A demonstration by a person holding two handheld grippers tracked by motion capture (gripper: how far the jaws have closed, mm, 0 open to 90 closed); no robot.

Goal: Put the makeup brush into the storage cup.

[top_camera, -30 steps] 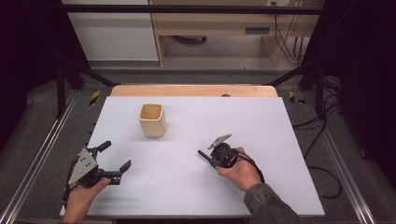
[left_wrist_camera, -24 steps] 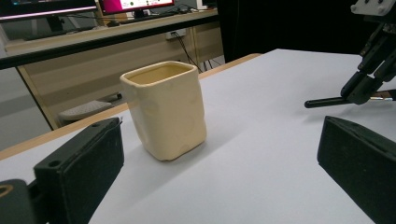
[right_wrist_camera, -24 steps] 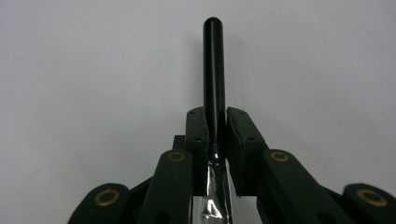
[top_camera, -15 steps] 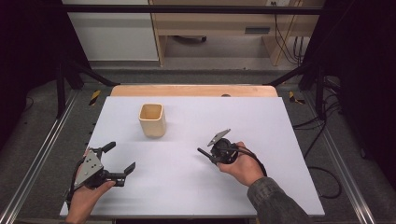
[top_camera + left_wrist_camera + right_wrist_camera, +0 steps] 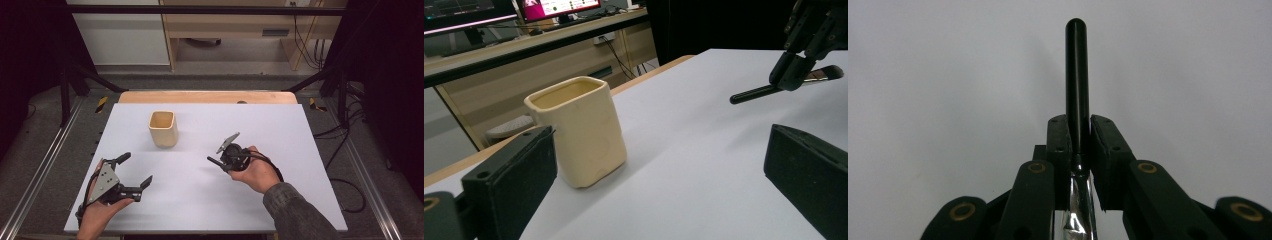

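Setting: a lab-type recording bench, not a home or kitchen. Evidence: white work table (image 5: 300, 130) with a wooden edge (image 5: 207, 97), framed by black metal struts (image 5: 210, 9) and floor rails (image 5: 42, 170) marked w/ yellow-black hazard tape (image 5: 101, 104); dark curtains either side. Further evidence: loose cables (image 5: 305, 45) along the floor and rear wall, plain wooden bench (image 5: 235, 27) behind, and lit monitors (image 5: 559, 6) on a long desk in the left gripper view.
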